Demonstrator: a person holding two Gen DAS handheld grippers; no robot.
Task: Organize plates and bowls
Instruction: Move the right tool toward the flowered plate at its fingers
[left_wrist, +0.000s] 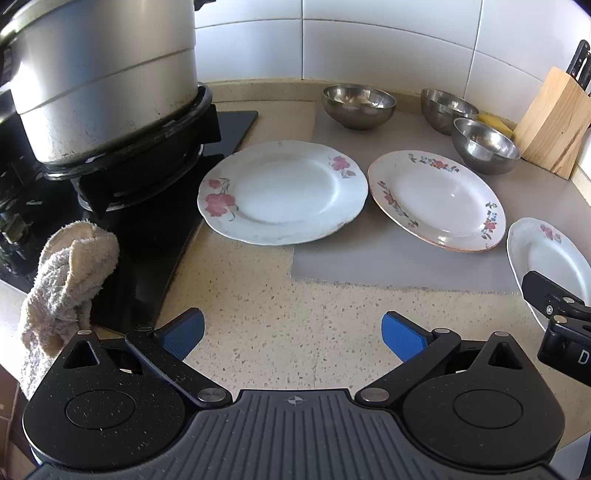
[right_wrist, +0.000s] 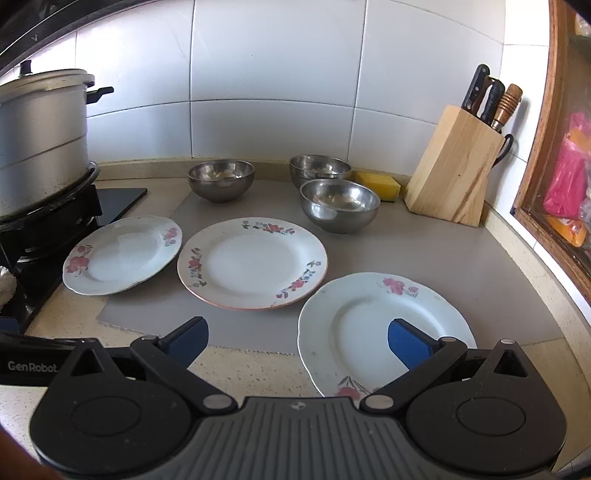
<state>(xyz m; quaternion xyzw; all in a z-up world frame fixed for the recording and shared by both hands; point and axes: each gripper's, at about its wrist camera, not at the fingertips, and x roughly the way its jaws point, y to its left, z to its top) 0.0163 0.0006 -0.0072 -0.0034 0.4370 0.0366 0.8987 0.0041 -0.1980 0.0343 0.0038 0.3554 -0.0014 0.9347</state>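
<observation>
Both grippers spread wide, empty: left gripper (left_wrist: 291, 332) over bare counter, right gripper (right_wrist: 297, 338) w/ one finger above the nearest plate (right_wrist: 384, 328), lower right. Other plates (right_wrist: 251, 262) (right_wrist: 122, 254) mid-frame, three bowls (right_wrist: 221, 179) (right_wrist: 319, 170) (right_wrist: 340, 205) behind, none stacked. Nothing organized yet, I'd say.

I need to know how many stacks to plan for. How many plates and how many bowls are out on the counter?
Plates: 3, the left, the middle and the right.
Bowls: 3, all metal: left, back right and front right.
Total: 6
</observation>
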